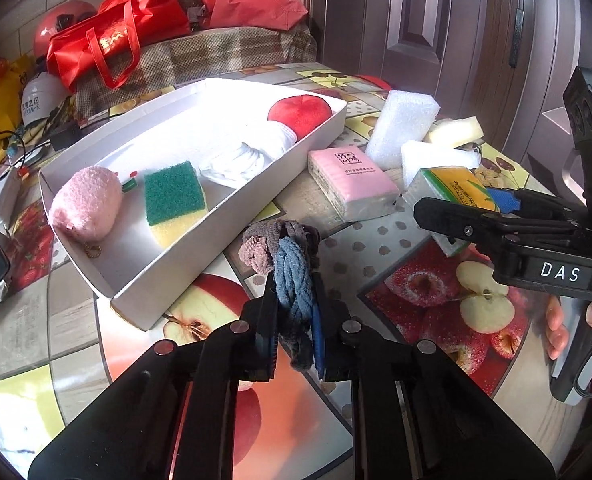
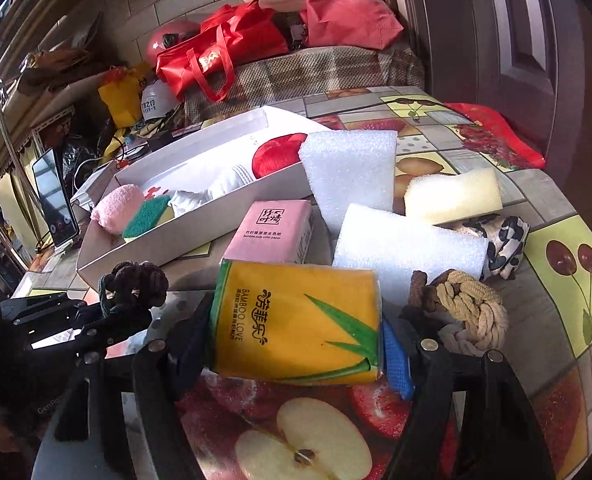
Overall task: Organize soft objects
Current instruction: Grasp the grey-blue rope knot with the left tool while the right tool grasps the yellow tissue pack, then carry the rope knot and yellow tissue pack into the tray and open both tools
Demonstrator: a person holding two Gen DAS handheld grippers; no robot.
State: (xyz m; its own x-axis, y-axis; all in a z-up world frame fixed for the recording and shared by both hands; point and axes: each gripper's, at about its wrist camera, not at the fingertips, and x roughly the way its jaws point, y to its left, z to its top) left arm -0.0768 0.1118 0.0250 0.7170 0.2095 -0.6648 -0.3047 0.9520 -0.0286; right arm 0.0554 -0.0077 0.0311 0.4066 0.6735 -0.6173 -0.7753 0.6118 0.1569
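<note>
Clamped in the left gripper (image 1: 293, 312): a knotted bundle of hair ties (image 1: 283, 256), held just outside the near wall of the white box (image 1: 231, 220). Closed around the yellow tissue pack (image 2: 296, 320): the right gripper (image 2: 296, 344), above the fruit-print table (image 2: 556, 248). Farther back inside the box: pink plush (image 1: 85, 208), green sponge (image 1: 173, 196), white cloth (image 1: 247, 156), red plush apple (image 1: 300, 114).

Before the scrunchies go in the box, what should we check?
1. Left gripper shut on scrunchies: ok.
2. Free floor in box at its near end: ok.
3. Scrunchies lifted off the table: cannot tell.
4. Right gripper around the yellow tissue pack, firmly shut: cannot tell.
5. Right gripper clear of the way to the box: ok, it sits off to the right.
6. Pink plush and sponge already inside: ok.
</note>
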